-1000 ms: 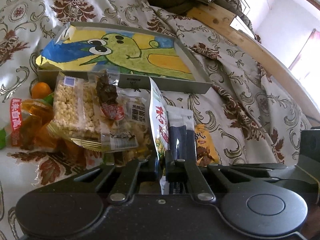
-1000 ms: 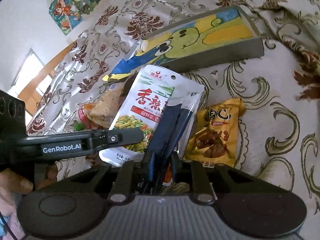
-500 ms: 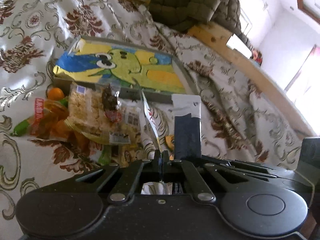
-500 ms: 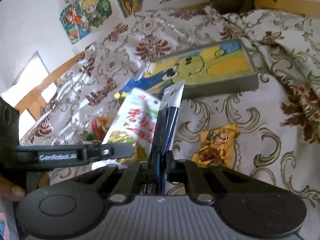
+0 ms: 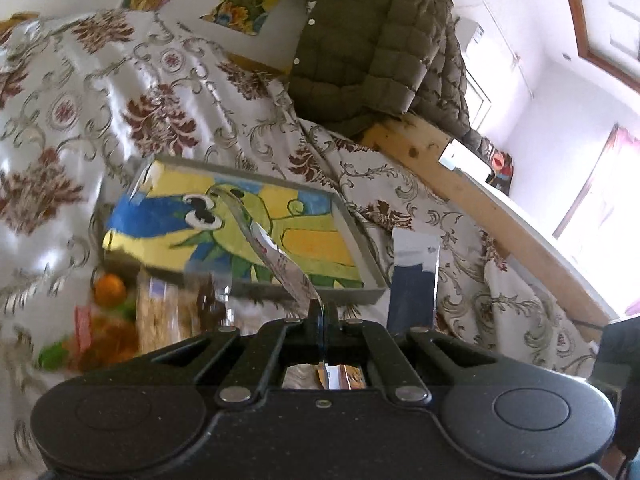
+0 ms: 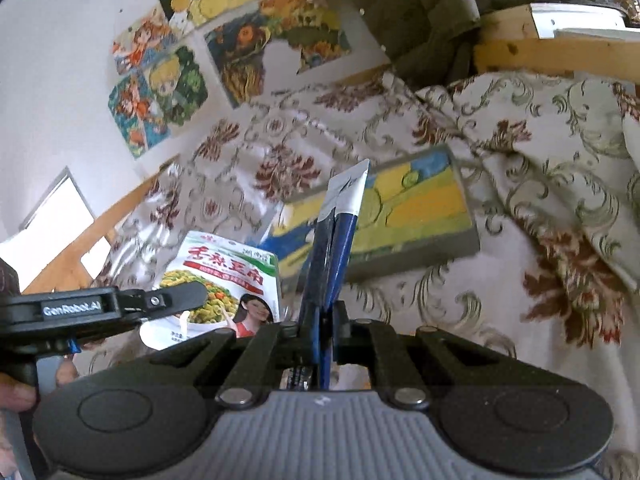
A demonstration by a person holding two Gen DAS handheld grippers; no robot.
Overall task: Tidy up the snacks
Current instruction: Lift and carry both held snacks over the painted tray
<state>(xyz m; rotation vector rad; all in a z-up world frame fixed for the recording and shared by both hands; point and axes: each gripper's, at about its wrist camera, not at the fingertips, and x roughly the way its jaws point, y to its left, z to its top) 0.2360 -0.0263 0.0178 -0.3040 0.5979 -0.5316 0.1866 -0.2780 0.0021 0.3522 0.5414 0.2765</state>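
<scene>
Left gripper point(image 5: 321, 312) clamped on the green-bean snack pouch point(image 6: 224, 280); right gripper point(image 6: 323, 316) clamped on the dark blue packet point(image 6: 340, 232). Painted tray point(image 5: 368, 276) lies ahead, below both packets, long axis crosswise.

A home bedroom, by the look of it. A bed point(image 5: 120, 92) spread with a cream cover of brown flowers and scrolls carries the things, and a bare wooden bed rail point(image 5: 472, 188) runs along its far edge. A quilted olive jacket point(image 5: 376, 44) lies heaped at the far corner. Children's cartoon posters point(image 6: 160, 92) hang on the white wall, and daylight comes through a window point(image 5: 616, 216).
</scene>
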